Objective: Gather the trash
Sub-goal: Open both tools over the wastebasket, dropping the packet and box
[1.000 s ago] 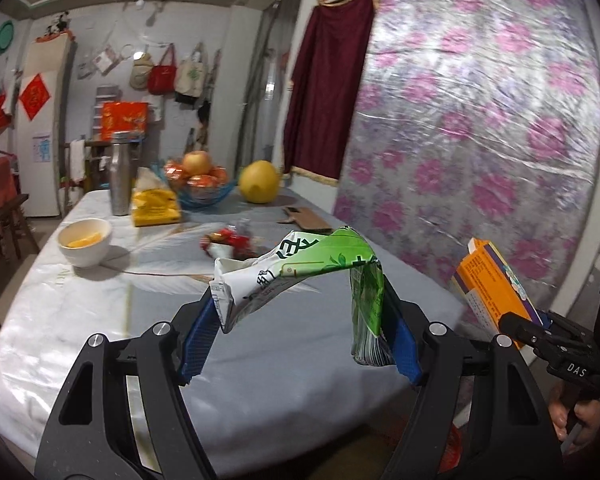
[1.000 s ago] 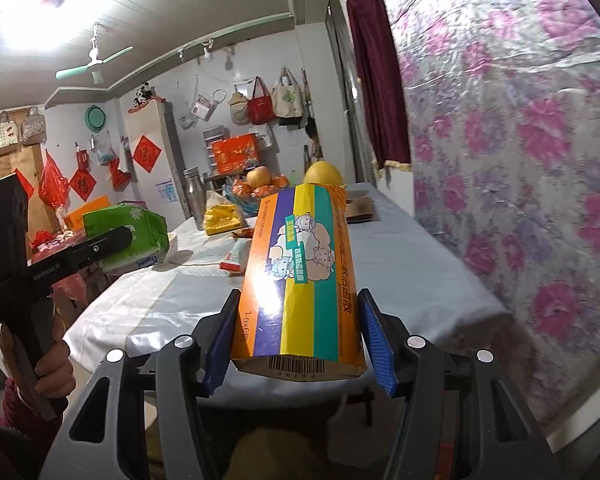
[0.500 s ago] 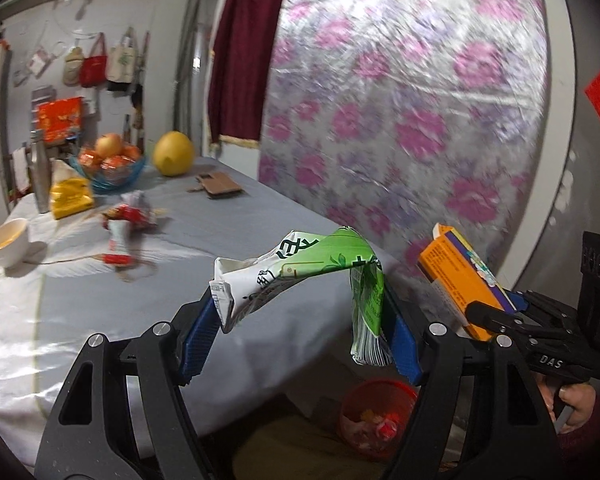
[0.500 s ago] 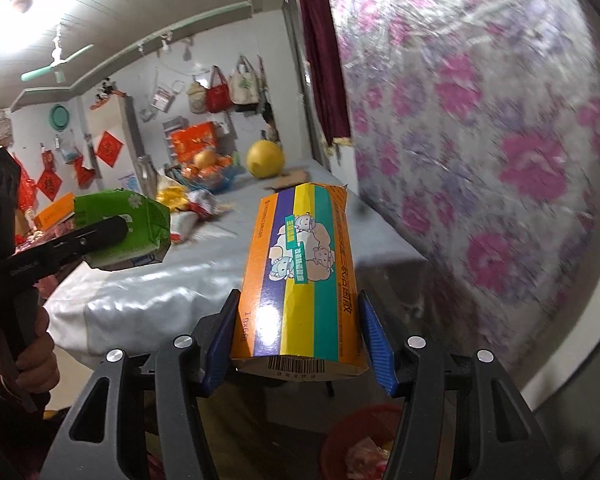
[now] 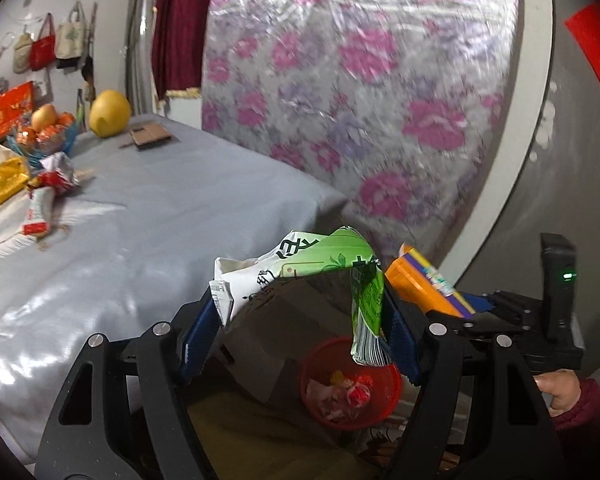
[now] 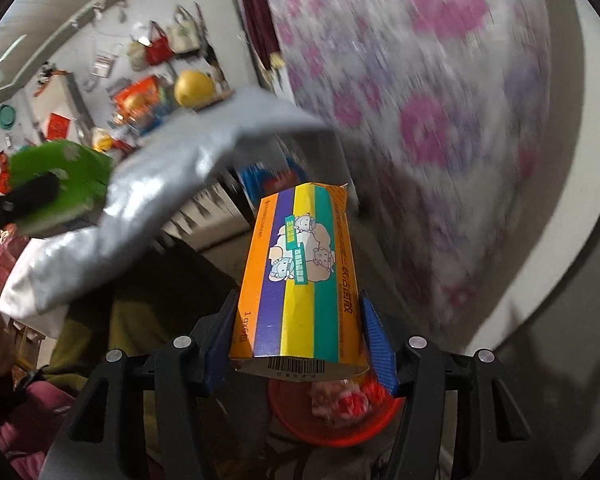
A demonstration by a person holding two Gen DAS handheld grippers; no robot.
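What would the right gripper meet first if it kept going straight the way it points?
Probably the red bin on the floor. It sits just beyond the striped box held in the right gripper, though depth is unclear.

The right gripper (image 6: 300,344) pinches a striped orange carton (image 6: 300,280) above a red bin (image 6: 336,416) holding wrappers, beside the table's corner (image 6: 292,116).

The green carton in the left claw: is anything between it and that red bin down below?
Nothing: in the left wrist view the green carton hangs in the left gripper, with only open air down to the red bin.
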